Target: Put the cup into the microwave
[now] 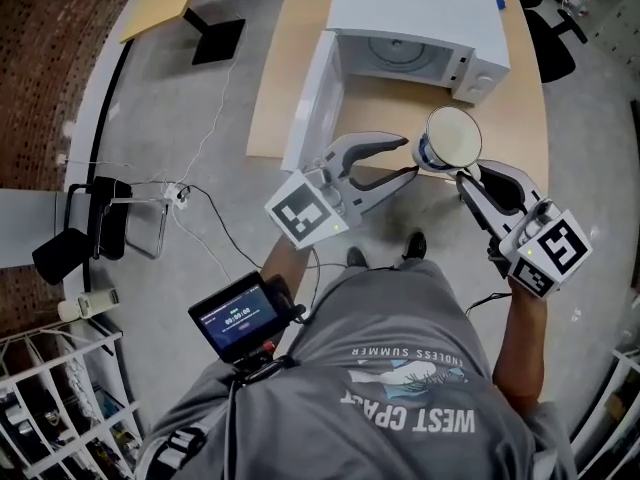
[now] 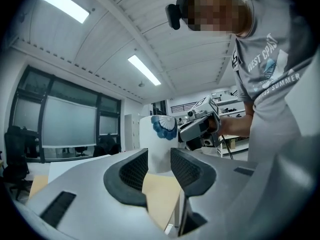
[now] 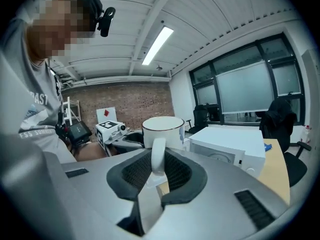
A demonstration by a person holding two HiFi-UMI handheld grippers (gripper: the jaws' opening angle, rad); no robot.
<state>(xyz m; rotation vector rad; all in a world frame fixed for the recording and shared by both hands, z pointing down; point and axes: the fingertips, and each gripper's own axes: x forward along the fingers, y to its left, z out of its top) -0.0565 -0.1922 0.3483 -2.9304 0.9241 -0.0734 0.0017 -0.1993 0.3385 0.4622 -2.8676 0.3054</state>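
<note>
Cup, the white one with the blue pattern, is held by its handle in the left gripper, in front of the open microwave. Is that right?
Not quite. The cup is clamped by its handle in the right gripper, not the left, as the right gripper view shows. The left gripper is open and holds nothing. The microwave does stand open.

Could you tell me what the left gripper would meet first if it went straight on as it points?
Most likely the cup, held in the right gripper, straight ahead of the open left gripper; the gap is hard to judge.
</note>
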